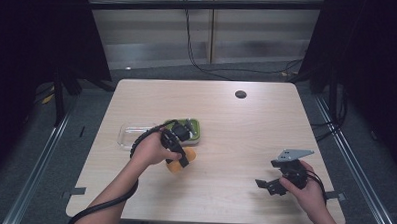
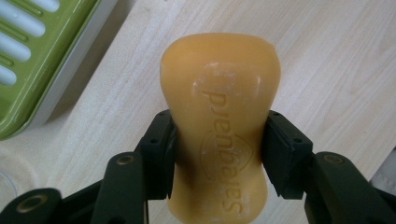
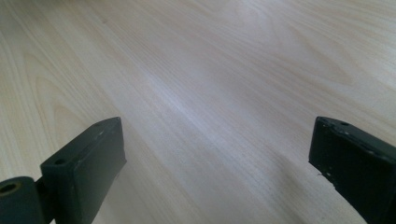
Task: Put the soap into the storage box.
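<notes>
Currently: grasp step, soap in hand.

Item: orange waisted bar of soap with embossed lettering (image 2: 219, 126). Location: pale wood-grain tabletop (image 1: 245, 143), left of centre, just near of the green slotted plastic soap dish (image 1: 198, 129). Seen in the high view as an orange patch (image 1: 177, 165) under the left hand (image 1: 150, 150). Whether resting on the tabletop or lifted just clear of it: cannot tell.

Left gripper (image 2: 219, 154): clamped on the soap at its narrow waist, one black jaw on each side, pads touching both flanks. Broad far end of the bar projecting beyond the jaws; lettered face turned up toward the camera.

Right gripper (image 1: 270, 185): jaws wide apart, nothing between them, idle over bare tabletop at the near right, well apart from the soap.

Also present: clear plastic tray (image 1: 130, 134) touching or just left of the dish, exact contact unclear; dark round disc (image 1: 240, 94) at the far side.

Step, judged: pick-up secured, transfer to the dish pending. Next move, judged: lift, short carry far and slightly right, level set-down on the slotted insert, then release. Slippery surface likely; firm grip advised.
</notes>
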The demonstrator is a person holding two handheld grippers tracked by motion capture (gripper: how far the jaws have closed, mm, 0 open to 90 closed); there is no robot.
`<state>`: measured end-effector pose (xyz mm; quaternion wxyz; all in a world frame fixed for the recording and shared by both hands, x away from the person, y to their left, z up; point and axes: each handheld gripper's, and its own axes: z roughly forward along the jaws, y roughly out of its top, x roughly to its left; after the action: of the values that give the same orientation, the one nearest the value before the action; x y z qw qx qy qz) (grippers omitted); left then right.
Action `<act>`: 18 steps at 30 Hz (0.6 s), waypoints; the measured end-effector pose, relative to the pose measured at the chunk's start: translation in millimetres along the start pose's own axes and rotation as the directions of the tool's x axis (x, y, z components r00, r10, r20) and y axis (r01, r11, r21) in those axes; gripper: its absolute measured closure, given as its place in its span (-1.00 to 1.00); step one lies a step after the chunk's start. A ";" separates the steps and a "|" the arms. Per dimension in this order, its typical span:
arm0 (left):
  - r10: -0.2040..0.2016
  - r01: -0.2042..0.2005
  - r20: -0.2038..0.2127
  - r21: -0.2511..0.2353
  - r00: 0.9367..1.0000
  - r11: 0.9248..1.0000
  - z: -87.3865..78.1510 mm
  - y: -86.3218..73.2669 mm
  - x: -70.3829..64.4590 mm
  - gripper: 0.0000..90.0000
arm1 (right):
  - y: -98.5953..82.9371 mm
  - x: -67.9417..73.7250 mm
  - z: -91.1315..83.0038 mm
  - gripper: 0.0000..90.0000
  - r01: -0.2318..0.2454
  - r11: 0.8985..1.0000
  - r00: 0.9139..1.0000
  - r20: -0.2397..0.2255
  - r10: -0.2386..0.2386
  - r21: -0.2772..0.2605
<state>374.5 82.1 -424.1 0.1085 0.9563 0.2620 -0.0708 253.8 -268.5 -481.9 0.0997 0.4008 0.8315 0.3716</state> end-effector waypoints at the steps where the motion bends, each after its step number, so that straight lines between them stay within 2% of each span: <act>1: -0.005 0.005 0.004 -0.006 1.000 1.000 -0.2 0.1 0.3 0.11 | 0.1 0.1 -0.2 -0.93 0.001 1.000 1.000 0.006 -0.001 0.004; 15: 0.005 -0.005 0.000 0.005 1.000 1.000 -6.3 2.2 4.7 0.11 | 0.1 0.5 -0.9 -0.93 -0.003 1.000 1.000 0.006 0.003 0.005; 18: -0.003 0.003 0.013 -0.005 1.000 1.000 -7.4 2.9 5.6 0.11 | 0.0 0.3 -0.5 -0.93 0.000 1.000 1.000 0.002 0.000 0.004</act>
<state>381.3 84.2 -417.6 0.1126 0.9552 0.2629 -0.0765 253.4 -268.5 -481.5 0.0999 0.4013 0.8322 0.3693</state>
